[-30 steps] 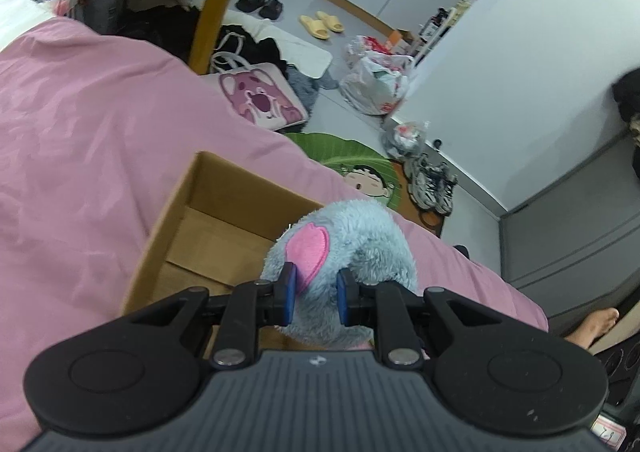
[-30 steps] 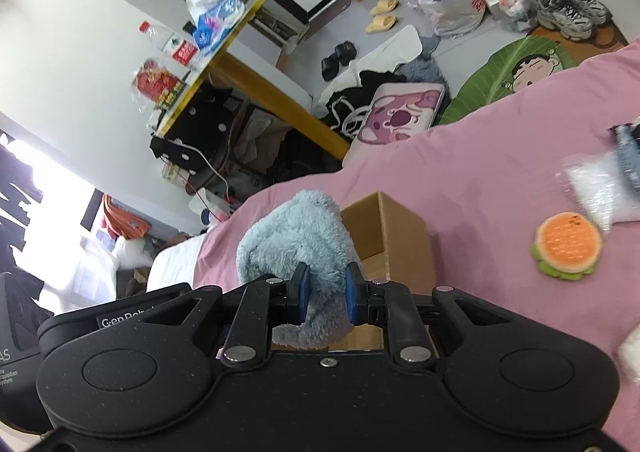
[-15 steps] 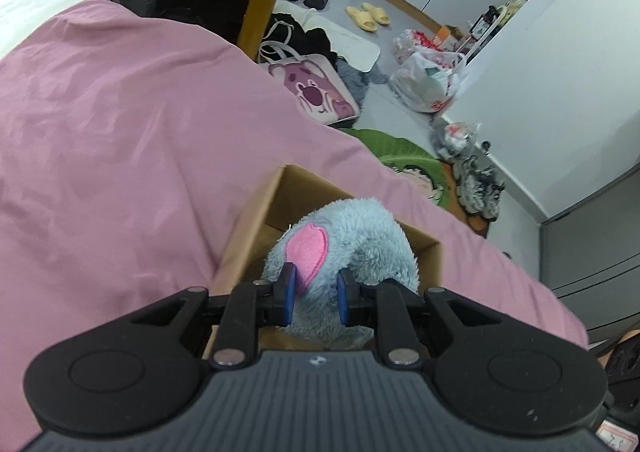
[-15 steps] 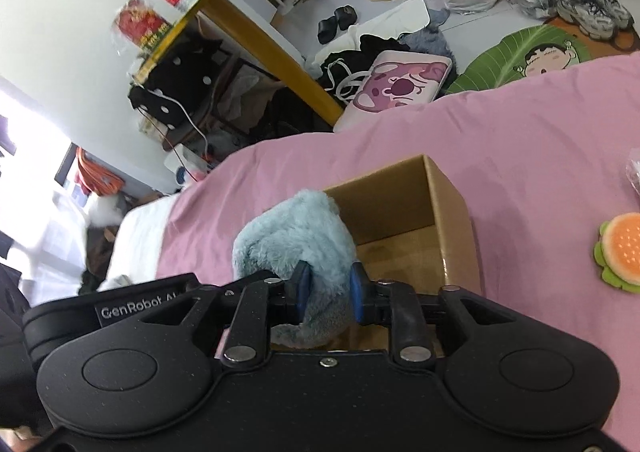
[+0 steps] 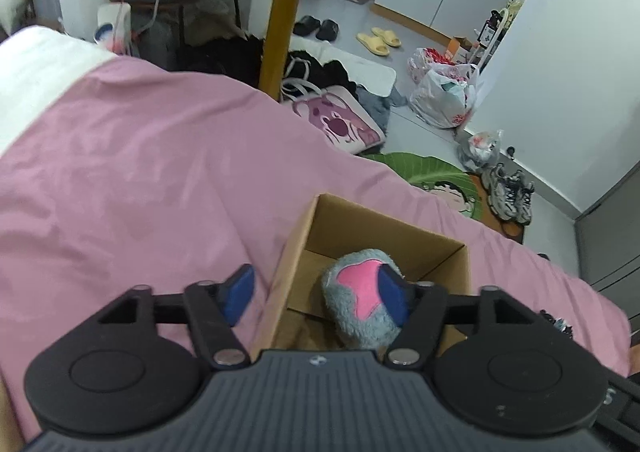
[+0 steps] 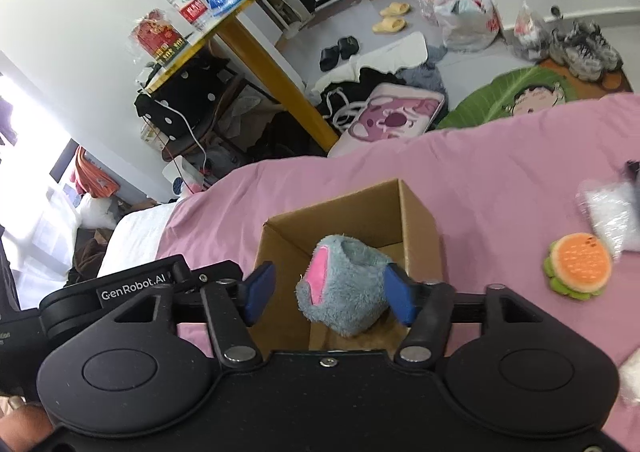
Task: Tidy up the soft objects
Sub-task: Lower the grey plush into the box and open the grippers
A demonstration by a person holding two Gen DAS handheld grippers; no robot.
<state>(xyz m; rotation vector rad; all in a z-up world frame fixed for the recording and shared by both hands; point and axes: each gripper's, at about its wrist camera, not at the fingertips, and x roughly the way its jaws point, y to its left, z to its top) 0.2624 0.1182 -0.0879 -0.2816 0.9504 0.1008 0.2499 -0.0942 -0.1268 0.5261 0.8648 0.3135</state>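
The grey-blue plush toy with a pink ear (image 6: 344, 292) fills the near half of the open brown cardboard box (image 6: 416, 212), leaving its far half free, while bare pink bedsheet (image 5: 140, 180) spreads clear leftward.

Both claws stood wide apart, blue pads spread. The left claw (image 5: 316, 294) and the right claw (image 6: 328, 294) pointed forward and down, side by side, gripping nothing.
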